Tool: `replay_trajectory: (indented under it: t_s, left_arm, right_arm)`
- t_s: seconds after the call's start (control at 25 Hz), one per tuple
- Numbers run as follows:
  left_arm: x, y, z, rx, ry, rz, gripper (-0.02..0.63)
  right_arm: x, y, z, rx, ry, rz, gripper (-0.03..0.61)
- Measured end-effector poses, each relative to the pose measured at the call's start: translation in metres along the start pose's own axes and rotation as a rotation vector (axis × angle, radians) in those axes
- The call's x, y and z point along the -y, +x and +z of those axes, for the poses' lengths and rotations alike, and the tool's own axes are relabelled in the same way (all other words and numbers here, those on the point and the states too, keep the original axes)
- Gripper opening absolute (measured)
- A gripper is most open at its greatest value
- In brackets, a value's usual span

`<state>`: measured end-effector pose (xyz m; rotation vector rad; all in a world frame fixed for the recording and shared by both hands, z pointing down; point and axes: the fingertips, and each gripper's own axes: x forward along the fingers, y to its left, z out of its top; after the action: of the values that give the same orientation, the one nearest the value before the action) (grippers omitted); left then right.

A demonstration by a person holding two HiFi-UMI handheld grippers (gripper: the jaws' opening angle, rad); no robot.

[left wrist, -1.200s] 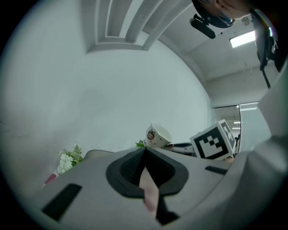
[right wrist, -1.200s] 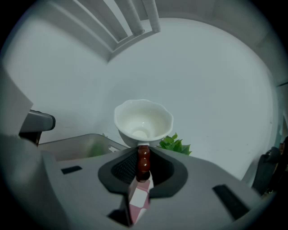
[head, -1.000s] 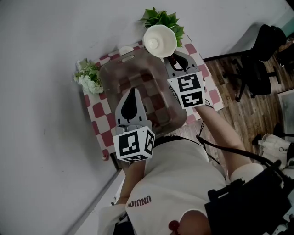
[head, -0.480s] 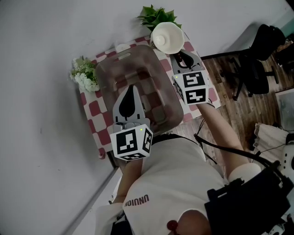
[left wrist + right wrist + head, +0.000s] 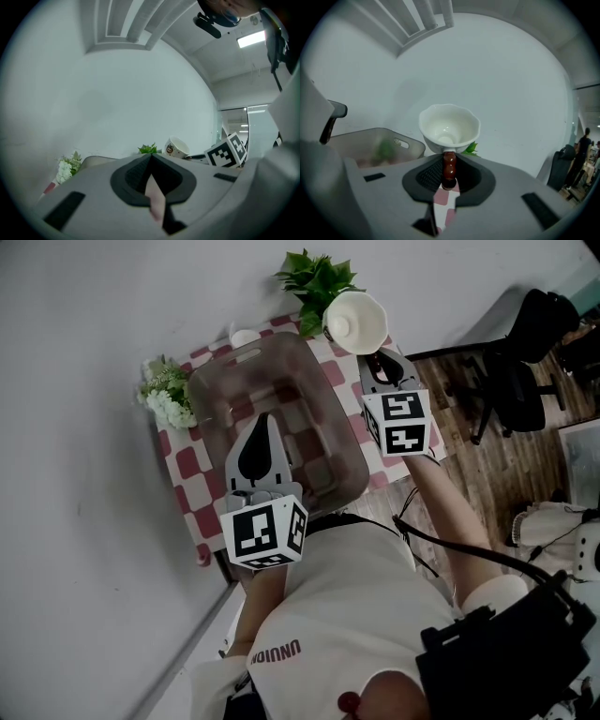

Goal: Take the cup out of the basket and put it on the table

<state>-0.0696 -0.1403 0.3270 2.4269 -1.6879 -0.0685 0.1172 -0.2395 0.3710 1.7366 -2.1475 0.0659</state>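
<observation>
A white cup (image 5: 354,322) with a wavy rim hangs in the air beyond the far right corner of the basket (image 5: 323,395), next to the green plant (image 5: 314,277). My right gripper (image 5: 375,360) is shut on its brown beaded handle (image 5: 449,168); the cup (image 5: 449,124) sits upright just past the jaws, and it looks empty. The translucent grey basket stands on the red-and-white checked table (image 5: 192,460). My left gripper (image 5: 263,421) hovers over the basket's near half, jaws shut to a point (image 5: 151,157) with nothing between them. The left gripper view also catches the cup (image 5: 177,147).
A bunch of white flowers (image 5: 167,399) stands at the basket's left, and a small white object (image 5: 244,337) behind it. A strip of checked cloth (image 5: 352,432) shows right of the basket. A wall runs along the table's far and left sides. An office chair (image 5: 525,362) stands on the wooden floor.
My right gripper has carried the cup rightward, from over the basket's far edge to beside the green plant, outside the basket. The left gripper has stayed put.
</observation>
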Motion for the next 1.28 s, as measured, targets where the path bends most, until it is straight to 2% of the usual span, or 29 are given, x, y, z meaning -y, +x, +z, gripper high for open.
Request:
replay_trajectory:
  t_s: [0.76,1.28]
  left_arm:
    - [0.004,0.005,-0.003,0.003,0.004,-0.009,0.012]
    - [0.006,0.007,-0.001,0.001,0.008,-0.004,0.012]
  right_arm:
    - [0.020,-0.004,-0.055,-0.089,0.035,-0.057,0.063]
    - [0.018,-0.007,-0.097,-0.173,0.038,-0.060,0.063]
